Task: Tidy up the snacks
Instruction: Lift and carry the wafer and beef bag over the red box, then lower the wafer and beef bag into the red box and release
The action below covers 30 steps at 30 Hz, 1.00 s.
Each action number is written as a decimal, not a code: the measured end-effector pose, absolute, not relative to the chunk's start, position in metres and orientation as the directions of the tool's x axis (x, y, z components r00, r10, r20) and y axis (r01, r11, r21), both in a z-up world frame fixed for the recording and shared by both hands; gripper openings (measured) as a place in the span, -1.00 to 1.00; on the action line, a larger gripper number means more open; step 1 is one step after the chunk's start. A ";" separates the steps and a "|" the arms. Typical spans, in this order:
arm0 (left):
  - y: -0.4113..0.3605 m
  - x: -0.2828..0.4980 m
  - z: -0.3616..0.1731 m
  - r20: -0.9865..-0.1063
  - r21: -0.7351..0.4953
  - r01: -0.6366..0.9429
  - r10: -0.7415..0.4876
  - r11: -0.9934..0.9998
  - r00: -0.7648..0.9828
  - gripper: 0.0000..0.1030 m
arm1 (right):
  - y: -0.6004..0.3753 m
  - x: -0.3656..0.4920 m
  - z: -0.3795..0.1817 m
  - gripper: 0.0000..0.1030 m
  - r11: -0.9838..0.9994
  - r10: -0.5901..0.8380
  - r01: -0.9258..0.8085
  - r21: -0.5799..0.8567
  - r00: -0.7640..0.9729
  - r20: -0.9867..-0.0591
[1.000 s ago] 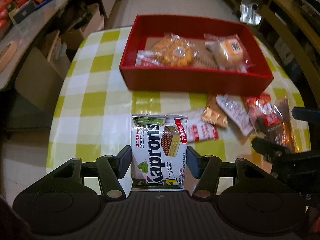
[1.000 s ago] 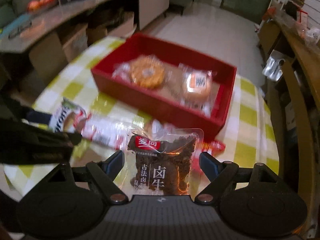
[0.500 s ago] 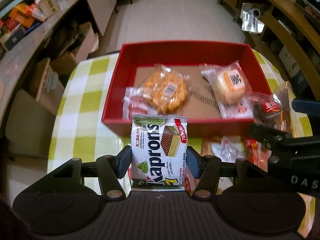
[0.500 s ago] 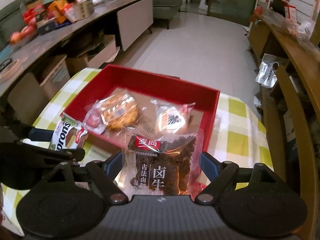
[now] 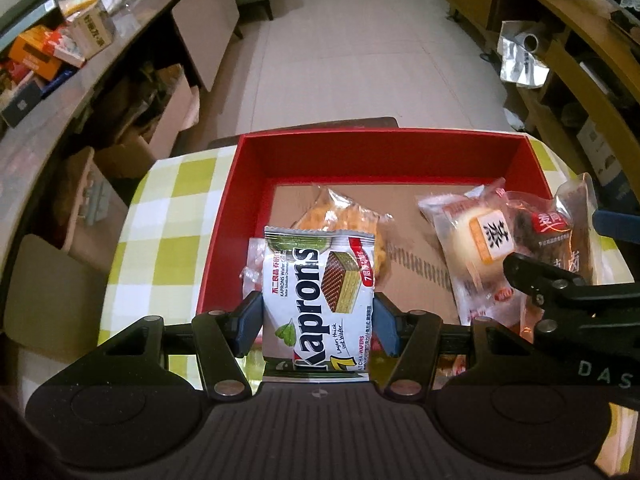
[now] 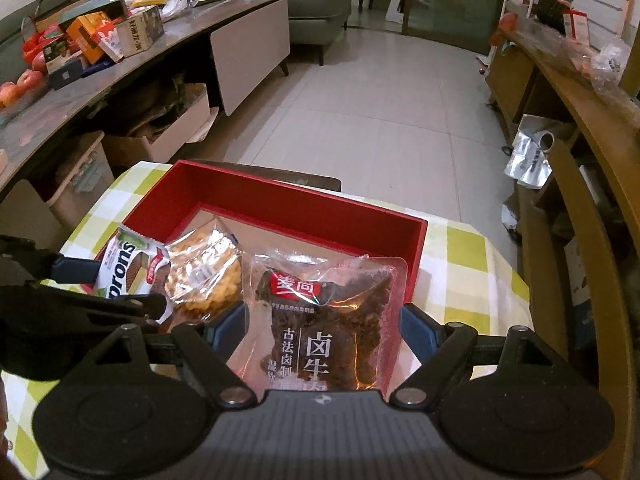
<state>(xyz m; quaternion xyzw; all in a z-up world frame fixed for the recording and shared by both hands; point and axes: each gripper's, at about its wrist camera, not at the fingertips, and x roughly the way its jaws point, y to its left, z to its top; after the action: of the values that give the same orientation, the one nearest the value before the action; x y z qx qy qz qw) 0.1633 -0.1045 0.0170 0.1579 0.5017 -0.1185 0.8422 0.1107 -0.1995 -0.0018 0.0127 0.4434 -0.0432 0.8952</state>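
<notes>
Two claws, each pinching a snack pkt. Left claw (image 5: 318, 322) clamped on a white Kaprons wafer pack (image 5: 318, 296), pads pressed vs both side edges, pack upright, held over near-left part of red box (image 5: 380, 148). Right claw (image 6: 322, 332) gripped a clear pouch of dark braised beef (image 6: 324, 320), red label on top, pads on both sides; pouch hung over near-right part of box, by its right wall. From left cam the right claw's black finger sat at right edge w/ beef pouch behind it. From right cam the left claw showed at lower left w/ wafer pack.

Inside box, on brown cardboard floor: orange round cracker pkt (image 5: 344, 216) just behind wafer pack, a small clear pkt w/ red print to its left, mostly hidden, and a pale bun pkt (image 5: 476, 240) w/ orange label toward right side, next to beef pouch. Box sat on worktop w/ yellow-green checked cloth (image 5: 160, 216).

Further back: tiled floor (image 5: 360, 48), long cluttered counter w/ boxes on left (image 5: 60, 40), cardboard boxes under it, wooden shelving on right (image 6: 580, 120).
</notes>
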 end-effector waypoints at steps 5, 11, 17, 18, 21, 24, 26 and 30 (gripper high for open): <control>-0.109 0.175 0.010 -0.887 0.150 0.350 -0.030 0.925 0.461 0.26 | -0.207 0.126 -0.006 0.72 0.995 -0.066 0.098 -0.007 0.612 -0.788; -0.112 0.185 0.001 -0.888 0.171 0.336 -0.003 0.926 0.460 0.26 | -0.212 0.138 -0.015 0.72 0.995 -0.062 0.104 0.002 0.608 -0.791; -0.114 0.191 -0.005 -0.892 0.177 0.332 0.009 0.927 0.452 0.26 | -0.215 0.145 -0.025 0.72 0.994 -0.064 0.108 0.000 0.596 -0.801; -0.115 0.191 -0.006 -0.893 0.181 0.332 0.012 0.926 0.451 0.26 | -0.215 0.146 -0.027 0.73 0.994 -0.064 0.109 0.001 0.593 -0.803; -0.115 0.193 -0.010 -0.895 0.187 0.329 0.023 0.926 0.445 0.26 | -0.215 0.150 -0.031 0.73 0.994 -0.065 0.106 -0.002 0.588 -0.806; -0.115 0.193 -0.011 -0.896 0.190 0.324 0.029 0.927 0.444 0.26 | -0.215 0.152 -0.033 0.73 0.994 -0.063 0.107 0.001 0.593 -0.803; -0.115 0.194 -0.012 -0.896 0.190 0.321 0.029 0.928 0.444 0.26 | -0.215 0.153 -0.034 0.73 0.994 -0.060 0.109 0.006 0.594 -0.802; -0.116 0.196 -0.015 -0.898 0.190 0.319 0.033 0.928 0.439 0.26 | -0.216 0.155 -0.035 0.73 0.993 -0.064 0.114 0.006 0.602 -0.796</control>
<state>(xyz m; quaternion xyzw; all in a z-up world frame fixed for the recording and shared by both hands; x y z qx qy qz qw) 0.1956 -0.1156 -0.0147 0.1683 0.5227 -0.0862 0.8312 0.1549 -0.2159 -0.0353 0.0282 0.4434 -0.0498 0.8945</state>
